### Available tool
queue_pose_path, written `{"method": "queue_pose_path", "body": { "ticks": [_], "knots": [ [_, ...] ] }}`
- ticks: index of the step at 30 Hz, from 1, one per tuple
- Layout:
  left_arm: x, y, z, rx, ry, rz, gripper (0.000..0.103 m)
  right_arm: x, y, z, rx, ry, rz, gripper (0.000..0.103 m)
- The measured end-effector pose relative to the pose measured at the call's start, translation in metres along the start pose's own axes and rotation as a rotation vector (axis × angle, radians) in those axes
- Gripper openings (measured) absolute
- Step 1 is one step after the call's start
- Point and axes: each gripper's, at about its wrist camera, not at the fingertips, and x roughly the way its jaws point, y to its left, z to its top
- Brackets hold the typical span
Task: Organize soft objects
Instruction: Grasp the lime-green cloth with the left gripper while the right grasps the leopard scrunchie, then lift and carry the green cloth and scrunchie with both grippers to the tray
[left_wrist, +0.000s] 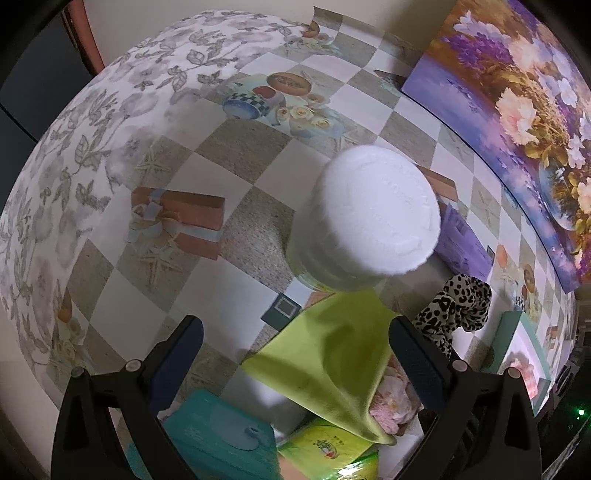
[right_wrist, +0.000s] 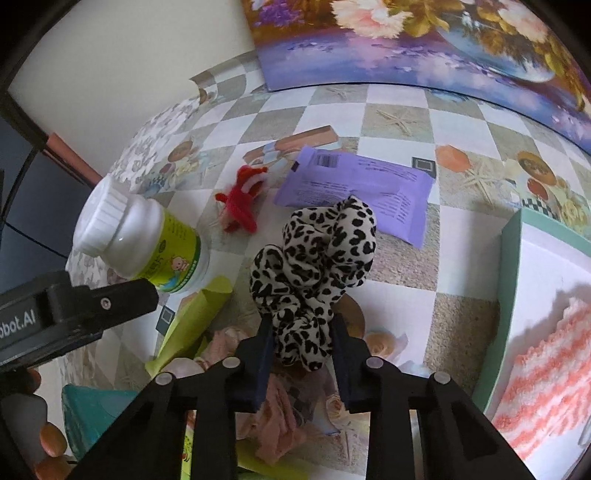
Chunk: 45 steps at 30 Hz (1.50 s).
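My right gripper (right_wrist: 301, 332) is shut on a leopard-print scrunchie (right_wrist: 314, 266) and holds it above the table; the scrunchie also shows in the left wrist view (left_wrist: 458, 306). My left gripper (left_wrist: 295, 343) is open over a lime-green cloth (left_wrist: 332, 354), with nothing between its jaws. A pink soft cloth (right_wrist: 273, 428) lies under the green cloth (right_wrist: 192, 321). A small red fuzzy toy (right_wrist: 242, 199) lies further back. A teal-edged box (right_wrist: 517, 258) at the right holds a pink-and-white fluffy towel (right_wrist: 546, 376).
A white-capped bottle with a green label (right_wrist: 147, 243) stands by the green cloth. A purple packet (right_wrist: 362, 188) lies beyond the scrunchie. A teal wipes pack (left_wrist: 221, 435) and a green packet (left_wrist: 332, 450) lie near. A flower painting (right_wrist: 424, 40) leans at the back.
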Motion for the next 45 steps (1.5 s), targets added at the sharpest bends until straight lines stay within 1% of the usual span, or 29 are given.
{"method": "queue_pose_path", "body": {
  "ticks": [4,9,12,13,14,15,17,18,19,20,23,26,27,29,32,38,45],
  "knots": [
    [0.0,-0.007,-0.001,0.024,0.0,-0.015,0.1,-0.004,-0.008,-0.002,0.012,0.005,-0.026,0.027],
    [0.001,-0.024,-0.004,0.076,-0.01,-0.022,0.1,-0.009,-0.019,-0.005,0.046,0.016,-0.031,0.027],
    [0.003,-0.033,-0.006,0.112,-0.022,-0.013,0.097,-0.012,-0.025,-0.008,0.066,0.021,-0.032,0.027],
    [0.004,-0.035,-0.007,0.125,-0.026,-0.009,0.092,-0.014,-0.027,-0.009,0.074,0.024,-0.031,0.027],
    [0.006,-0.038,-0.007,0.137,-0.025,-0.01,0.084,-0.014,-0.028,-0.009,0.077,0.025,-0.031,0.027],
    [0.007,-0.039,-0.008,0.147,-0.02,-0.015,0.08,-0.015,-0.029,-0.01,0.081,0.028,-0.032,0.027],
    [0.012,-0.042,-0.009,0.158,-0.002,-0.033,0.065,-0.016,-0.029,-0.011,0.084,0.029,-0.033,0.028],
    [0.014,-0.044,-0.01,0.164,0.005,-0.037,0.061,-0.017,-0.029,-0.011,0.084,0.029,-0.033,0.028],
    [0.016,-0.046,-0.011,0.173,0.008,-0.036,0.053,-0.018,-0.029,-0.011,0.084,0.028,-0.034,0.028],
    [0.017,-0.048,-0.013,0.179,0.011,-0.035,0.041,-0.018,-0.028,-0.01,0.083,0.026,-0.034,0.028],
    [0.022,-0.048,-0.015,0.18,0.022,-0.041,0.028,-0.021,-0.026,-0.01,0.075,0.021,-0.035,0.028],
    [0.024,-0.045,-0.015,0.163,0.026,-0.055,0.018,-0.022,-0.025,-0.01,0.068,0.019,-0.037,0.028],
    [0.024,-0.044,-0.015,0.156,0.025,-0.061,0.017,-0.023,-0.025,-0.011,0.067,0.019,-0.037,0.028],
    [0.023,-0.039,-0.015,0.137,0.02,-0.077,0.008,-0.023,-0.025,-0.011,0.068,0.018,-0.037,0.028],
    [0.014,-0.031,-0.015,0.107,-0.006,-0.113,0.005,-0.024,-0.024,-0.012,0.07,0.016,-0.037,0.027],
    [-0.006,-0.021,-0.018,0.087,-0.054,-0.154,0.004,-0.035,-0.023,-0.013,0.068,-0.007,-0.029,0.027],
    [-0.034,-0.025,-0.021,0.116,-0.132,-0.187,0.003,-0.056,-0.022,-0.014,0.067,-0.047,-0.013,0.027]
  ]
}}
